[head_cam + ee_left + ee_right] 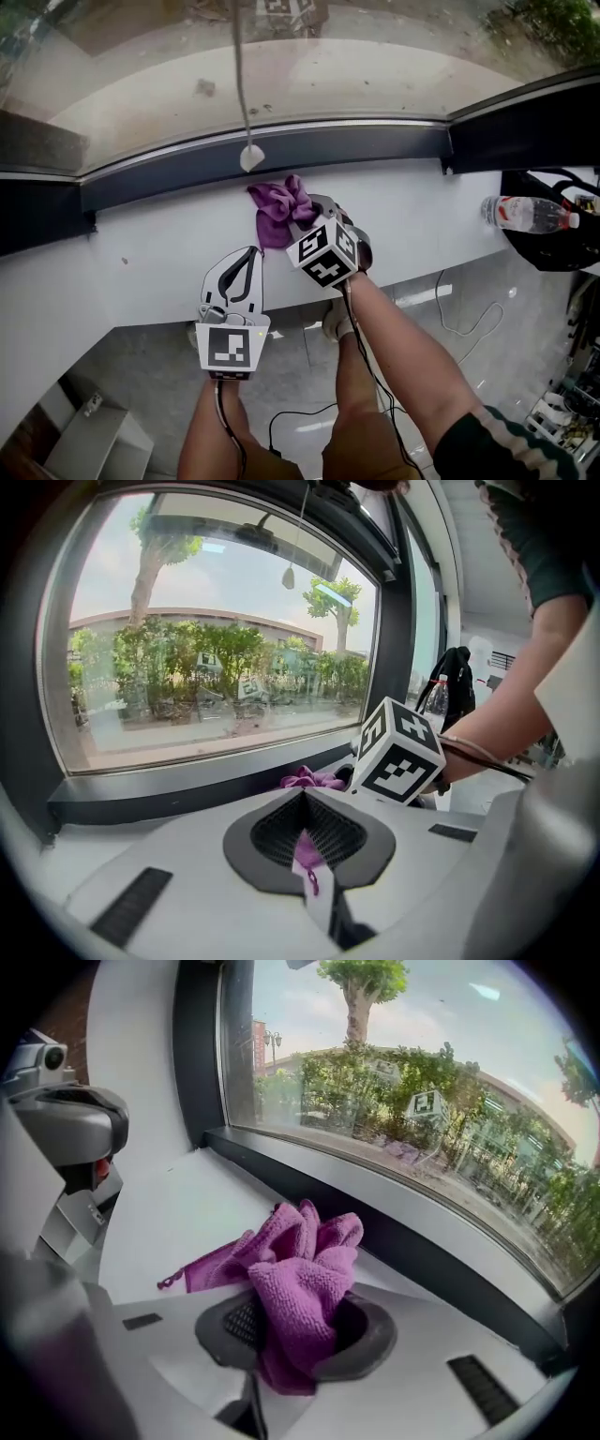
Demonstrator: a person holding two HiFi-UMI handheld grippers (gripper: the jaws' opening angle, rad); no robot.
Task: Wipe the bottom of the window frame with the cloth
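Right fingers (349, 1335) are clamped on the bunched, fluffy purple cloth (302, 1274), which lies on the smooth white sill (159, 246) just below the dark window frame (309, 150). Left fingers (272, 841) are almost together; a purple cloth corner shows in the slit. The sill is bare along the frame.

The head view looks steeply down from above the person's arms onto the white sill (141, 253), whose far edge meets the dark window frame (328, 150). The left tool view rides on the left tool (305, 817), low over the sill's near edge, and faces the glass squarely. The right tool view rides on the right tool (300, 1321), nearer the frame, and looks slantwise along the sill's far edge. All three views share the sill, the frame and the purple cloth (277, 216).
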